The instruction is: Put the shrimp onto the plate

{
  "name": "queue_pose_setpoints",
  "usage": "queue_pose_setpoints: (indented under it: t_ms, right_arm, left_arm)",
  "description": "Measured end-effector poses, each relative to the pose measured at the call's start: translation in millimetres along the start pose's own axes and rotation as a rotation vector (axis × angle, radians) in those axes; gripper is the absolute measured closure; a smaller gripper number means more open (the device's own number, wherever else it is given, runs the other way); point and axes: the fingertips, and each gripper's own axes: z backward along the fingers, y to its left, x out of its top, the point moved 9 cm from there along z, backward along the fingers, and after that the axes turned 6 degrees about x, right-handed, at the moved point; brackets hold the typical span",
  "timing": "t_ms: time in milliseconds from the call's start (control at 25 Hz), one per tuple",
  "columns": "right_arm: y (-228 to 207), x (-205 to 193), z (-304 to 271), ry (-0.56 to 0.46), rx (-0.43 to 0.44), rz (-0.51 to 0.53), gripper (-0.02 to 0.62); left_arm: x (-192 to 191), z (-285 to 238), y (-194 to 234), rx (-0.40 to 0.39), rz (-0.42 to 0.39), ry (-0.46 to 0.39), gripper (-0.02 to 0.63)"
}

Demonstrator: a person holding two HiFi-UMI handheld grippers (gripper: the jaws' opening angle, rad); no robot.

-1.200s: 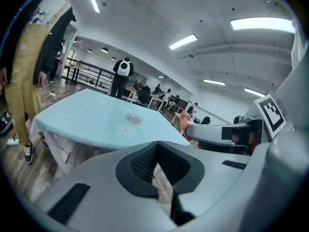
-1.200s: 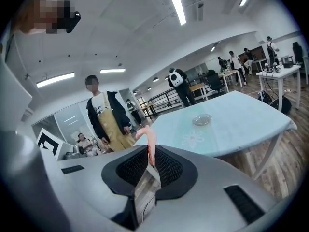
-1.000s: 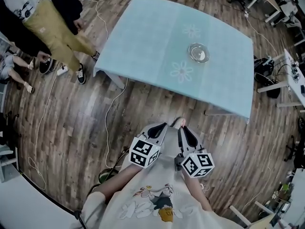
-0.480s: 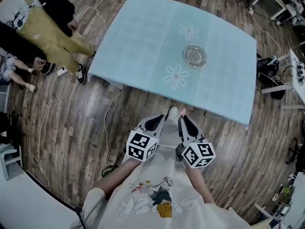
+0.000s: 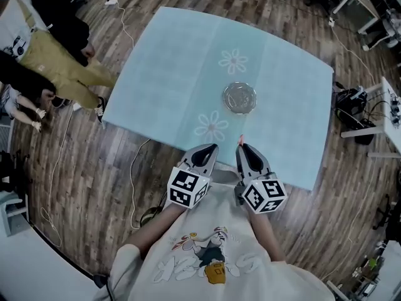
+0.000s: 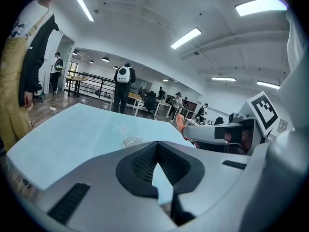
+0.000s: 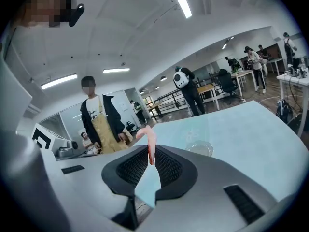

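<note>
We pinch the shrimp (image 7: 150, 146) in our right gripper (image 7: 151, 162), aimed at the glass plate (image 5: 239, 97) for delivery; our left gripper (image 6: 157, 159) idles clenched, empty.

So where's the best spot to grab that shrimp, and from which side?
Probably just as the right gripper has it: jaws shut across the flat sides of the shrimp near one end, coming in along its length. It looks thin and curved, so pinching the flat sides should steady it, with the curl left poking out past the tips.
</note>
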Motion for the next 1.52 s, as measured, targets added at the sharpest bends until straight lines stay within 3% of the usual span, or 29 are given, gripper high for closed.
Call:
queue_pose_setpoints:
  t_ms: [360,1000,1520]
  right_arm:
    - [-66.1,35.1,-22.2,0.044,0.055,0.012,0.531]
    - [-94.6,47.2,-63.2,0.092,0.068,0.027,0.531]
    - [-128.4,13.3,-98.2,0.241,0.031,0.031,0.531]
  left_arm:
    - [26.5,-61.8,-25.9,0.047,-0.032,-0.020,0.598]
    - [39.5,-95.2,-9.6,0.080,-0.016,0.025,0.598]
    - [-0.6,-117.4,-1.8,0.111,0.067,0.119,0.600]
